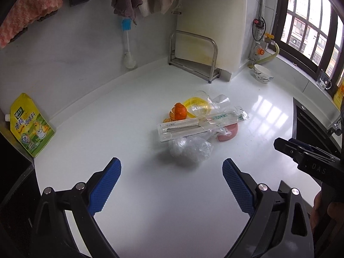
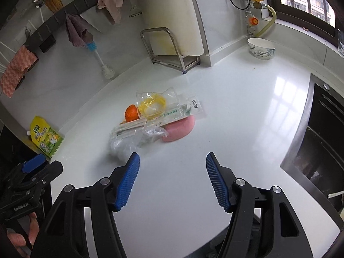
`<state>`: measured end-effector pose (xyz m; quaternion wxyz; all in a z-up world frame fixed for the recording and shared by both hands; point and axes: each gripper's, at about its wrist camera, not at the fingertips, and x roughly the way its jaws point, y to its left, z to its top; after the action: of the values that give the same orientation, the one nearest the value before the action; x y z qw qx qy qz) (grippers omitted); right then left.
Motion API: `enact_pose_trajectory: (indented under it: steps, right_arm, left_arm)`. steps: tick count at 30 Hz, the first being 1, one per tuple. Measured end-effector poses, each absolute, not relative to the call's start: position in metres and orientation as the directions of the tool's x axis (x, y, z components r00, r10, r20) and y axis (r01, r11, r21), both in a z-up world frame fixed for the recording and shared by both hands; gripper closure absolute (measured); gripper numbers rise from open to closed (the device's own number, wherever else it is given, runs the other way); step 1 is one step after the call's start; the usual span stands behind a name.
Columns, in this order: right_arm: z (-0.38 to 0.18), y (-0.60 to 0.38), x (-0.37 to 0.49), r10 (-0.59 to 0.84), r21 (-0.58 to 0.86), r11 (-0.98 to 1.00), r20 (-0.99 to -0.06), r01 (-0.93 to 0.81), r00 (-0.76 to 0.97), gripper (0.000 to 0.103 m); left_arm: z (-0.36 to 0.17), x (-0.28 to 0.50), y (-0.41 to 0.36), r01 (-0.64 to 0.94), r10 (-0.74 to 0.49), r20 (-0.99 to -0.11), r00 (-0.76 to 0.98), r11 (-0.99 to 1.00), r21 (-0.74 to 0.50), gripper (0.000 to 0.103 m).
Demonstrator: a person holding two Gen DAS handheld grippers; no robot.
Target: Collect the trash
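A heap of trash lies mid-counter: orange peel (image 1: pixel 178 111) (image 2: pixel 131 112), a clear cup with yellow inside (image 1: pixel 200 105) (image 2: pixel 151 105), a long clear plastic package (image 1: pixel 193 124) (image 2: pixel 163 114), crumpled clear plastic (image 1: pixel 191 148) (image 2: pixel 122 145) and a pink piece (image 1: pixel 229 132) (image 2: pixel 179 129). My left gripper (image 1: pixel 172 167) is open and empty, just short of the crumpled plastic. My right gripper (image 2: pixel 172 161) is open and empty, in front of the heap; it also shows in the left wrist view (image 1: pixel 286 145).
White counter (image 1: pixel 129 118). A yellow seasoning pouch (image 1: pixel 30 124) (image 2: pixel 47 136) leans at the left. A metal rack (image 1: pixel 193 58) (image 2: pixel 172 51) and a white bowl (image 1: pixel 262 73) (image 2: pixel 261 48) stand at the back. A black stove (image 2: pixel 322 139) lies to the right.
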<state>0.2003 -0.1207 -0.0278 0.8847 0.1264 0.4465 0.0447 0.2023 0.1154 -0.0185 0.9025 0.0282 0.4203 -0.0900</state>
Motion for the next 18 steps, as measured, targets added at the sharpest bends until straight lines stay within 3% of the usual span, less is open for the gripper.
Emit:
enact_pose_trajectory:
  steps: [18]
  right_arm:
    - [-0.056, -0.050, 0.329, 0.050, 0.098, 0.994, -0.801, 0.048, 0.597, 0.041]
  left_arm:
    - [-0.061, 0.274, 0.158, 0.190, -0.176, -0.786, 0.592, 0.979, -0.076, 0.009]
